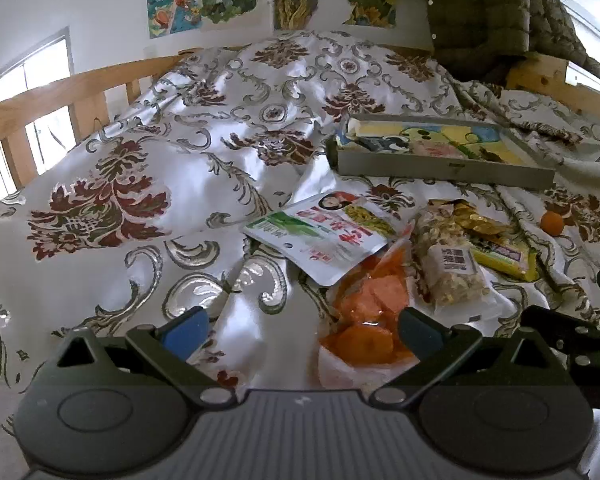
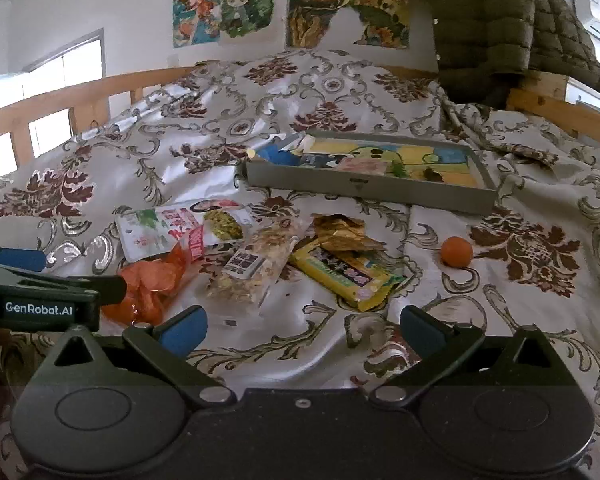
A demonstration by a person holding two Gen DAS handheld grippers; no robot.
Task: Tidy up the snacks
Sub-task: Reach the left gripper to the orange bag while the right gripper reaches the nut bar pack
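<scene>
orange snack bag point(image 1: 366, 320) is lying on the bed point(image 1: 140, 160) beside the other packets, just ahead of the left claw point(image 1: 300, 326), which is gaping empty; the right claw point(image 2: 302, 326) is gaping too. nothing is sorted yet; next, probably closing on a packet and carrying it to the tray point(image 2: 364, 190).

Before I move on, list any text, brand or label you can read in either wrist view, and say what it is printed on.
"GenRobot.AI": white letters on the side of the left tongs, seen in the right wrist view.
White pouch: large red characters, upside down, not readable.
Clear nut bag: dark label with characters, too blurred.
Yellow packet: print too small.
Grey tray: small mark on its front wall, illegible.
</scene>
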